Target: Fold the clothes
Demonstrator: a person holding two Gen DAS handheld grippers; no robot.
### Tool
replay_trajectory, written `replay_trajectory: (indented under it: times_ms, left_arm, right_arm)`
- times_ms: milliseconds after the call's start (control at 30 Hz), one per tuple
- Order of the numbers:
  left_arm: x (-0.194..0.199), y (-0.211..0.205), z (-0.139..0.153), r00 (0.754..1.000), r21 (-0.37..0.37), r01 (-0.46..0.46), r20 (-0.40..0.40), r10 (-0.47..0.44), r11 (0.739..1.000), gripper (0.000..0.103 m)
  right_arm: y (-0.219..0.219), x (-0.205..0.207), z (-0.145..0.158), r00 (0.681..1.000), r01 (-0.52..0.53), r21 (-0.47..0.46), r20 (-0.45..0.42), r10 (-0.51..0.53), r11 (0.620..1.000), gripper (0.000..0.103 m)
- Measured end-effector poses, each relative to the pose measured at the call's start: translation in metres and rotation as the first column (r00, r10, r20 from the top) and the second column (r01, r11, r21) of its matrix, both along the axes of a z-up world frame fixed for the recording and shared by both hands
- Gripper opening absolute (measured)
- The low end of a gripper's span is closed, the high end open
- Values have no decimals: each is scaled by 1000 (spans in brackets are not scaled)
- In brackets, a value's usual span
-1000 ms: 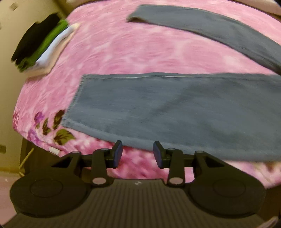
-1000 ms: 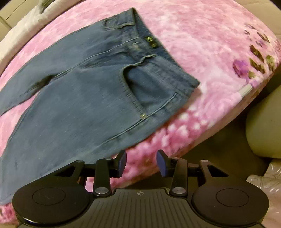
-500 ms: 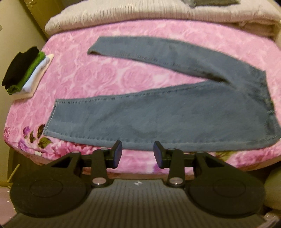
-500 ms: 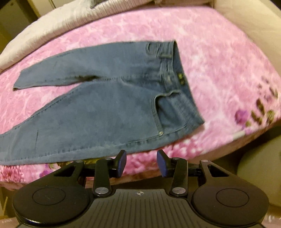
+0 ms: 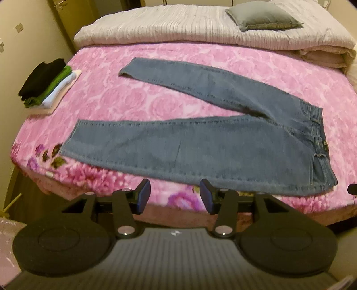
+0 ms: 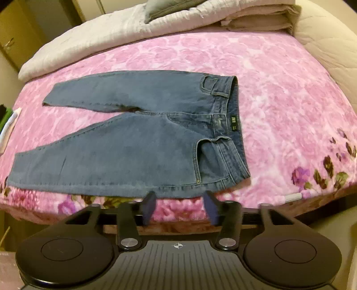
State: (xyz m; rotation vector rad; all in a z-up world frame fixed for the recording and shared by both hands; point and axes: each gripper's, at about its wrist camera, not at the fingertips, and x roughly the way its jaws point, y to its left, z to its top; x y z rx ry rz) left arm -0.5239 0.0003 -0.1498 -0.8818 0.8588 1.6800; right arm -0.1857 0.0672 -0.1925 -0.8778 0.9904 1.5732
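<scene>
While both tongs hang off the near bed edge, left tongs and right tongs are released, gripping nothing, jaws spread. Just beyond them, jeans lie flat on the pink floral blanket, legs splayed apart toward the left, waistband to the right. Folded clothes stack sits at the left bed edge. Farther back: white duvet, grey pillow on top.

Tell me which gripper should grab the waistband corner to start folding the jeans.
Right. The right gripper is open just short of the jeans near the waistband. The left gripper, also open, faces the near leg, farther from it.
</scene>
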Motion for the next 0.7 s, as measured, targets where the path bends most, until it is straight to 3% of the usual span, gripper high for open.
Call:
replay_trajectory:
  times_ms: [67,333,533,700]
  left_arm:
    - [4,-7,0,1000,-3,0,-1,0,1000,45]
    - [14,-22,1,1000,-2,0,1,0,1000,45]
    - [19,-29,2,1000,3,-2,4,2,1000,45]
    - [21,-34,4,1000,9,-7,6,7,1000,45]
  right_arm:
    - [-6,3,-1,1000,-18,-7,-9,18,1000,74]
    - [-27,5,0,999,-43,-41,-12,43,998,85]
    - [-33,3,8,999,-54,-20,5,54,998,97]
    - [-32,-3,18,997,-69,12,19,69,998,100]
